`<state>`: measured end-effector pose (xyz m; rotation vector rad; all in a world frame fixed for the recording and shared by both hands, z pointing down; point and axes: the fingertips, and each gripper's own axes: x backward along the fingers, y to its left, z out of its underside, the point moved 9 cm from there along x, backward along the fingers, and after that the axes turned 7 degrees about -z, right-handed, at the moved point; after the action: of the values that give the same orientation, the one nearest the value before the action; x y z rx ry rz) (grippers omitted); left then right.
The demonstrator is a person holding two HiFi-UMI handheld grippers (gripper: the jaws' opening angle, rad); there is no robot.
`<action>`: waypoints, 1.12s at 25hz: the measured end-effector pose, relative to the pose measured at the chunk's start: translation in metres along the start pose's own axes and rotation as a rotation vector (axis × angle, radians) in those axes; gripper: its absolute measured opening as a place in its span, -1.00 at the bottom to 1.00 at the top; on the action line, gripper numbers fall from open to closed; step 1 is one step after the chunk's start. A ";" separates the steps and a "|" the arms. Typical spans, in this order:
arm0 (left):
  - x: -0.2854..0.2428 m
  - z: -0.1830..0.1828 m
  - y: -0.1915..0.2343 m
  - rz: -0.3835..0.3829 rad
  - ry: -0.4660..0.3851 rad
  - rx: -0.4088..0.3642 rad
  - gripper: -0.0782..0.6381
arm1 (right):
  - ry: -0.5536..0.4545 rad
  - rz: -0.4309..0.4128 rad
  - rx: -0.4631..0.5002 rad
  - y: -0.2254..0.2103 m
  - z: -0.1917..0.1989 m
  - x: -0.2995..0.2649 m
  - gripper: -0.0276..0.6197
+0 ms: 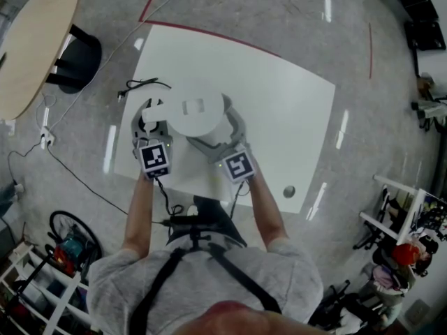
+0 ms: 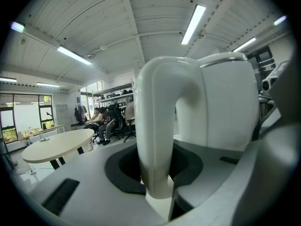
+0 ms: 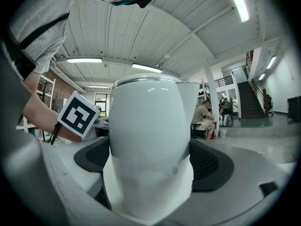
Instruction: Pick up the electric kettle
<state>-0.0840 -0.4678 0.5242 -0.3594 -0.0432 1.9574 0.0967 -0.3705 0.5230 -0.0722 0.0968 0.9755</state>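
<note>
No words, brands or numbers can be read in any view. The only printed marks are black-and-white square codes, which are patterns and not letters. One is on the cube point(image 1: 154, 158) of the left gripper point(image 1: 149, 115), and one is on the cube point(image 1: 237, 165) of the right gripper point(image 1: 218, 132). The right gripper view shows the left cube's code again point(image 3: 78, 115).

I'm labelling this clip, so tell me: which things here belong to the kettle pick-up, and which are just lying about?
In the job: electric kettle, left gripper, right gripper.
Lying about: black cable, small round object, round wooden table.
</note>
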 end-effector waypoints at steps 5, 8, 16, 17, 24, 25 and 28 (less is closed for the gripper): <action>0.002 -0.001 -0.002 -0.010 -0.016 0.040 -0.51 | -0.003 0.002 0.010 0.001 0.002 0.001 0.72; -0.001 0.001 0.001 -0.026 -0.029 0.039 -0.51 | -0.017 0.012 0.001 0.001 0.002 -0.002 0.72; 0.004 -0.006 -0.004 -0.036 -0.042 0.074 -0.51 | -0.037 0.007 0.008 0.001 0.000 0.004 0.72; 0.004 -0.011 -0.005 -0.035 -0.048 0.080 -0.51 | -0.042 0.007 0.010 0.001 -0.001 0.005 0.72; 0.006 -0.022 -0.004 -0.023 -0.084 0.037 -0.51 | -0.070 0.012 0.031 0.000 -0.013 0.009 0.72; 0.008 -0.023 -0.004 -0.022 -0.086 0.023 -0.51 | -0.075 0.013 0.024 0.001 -0.015 0.011 0.72; 0.017 -0.028 -0.004 -0.021 -0.080 -0.006 -0.51 | -0.079 0.010 0.025 0.004 -0.022 0.017 0.72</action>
<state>-0.0789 -0.4546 0.4949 -0.2828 -0.1040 1.9508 0.1019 -0.3562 0.4987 -0.0104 0.0365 0.9857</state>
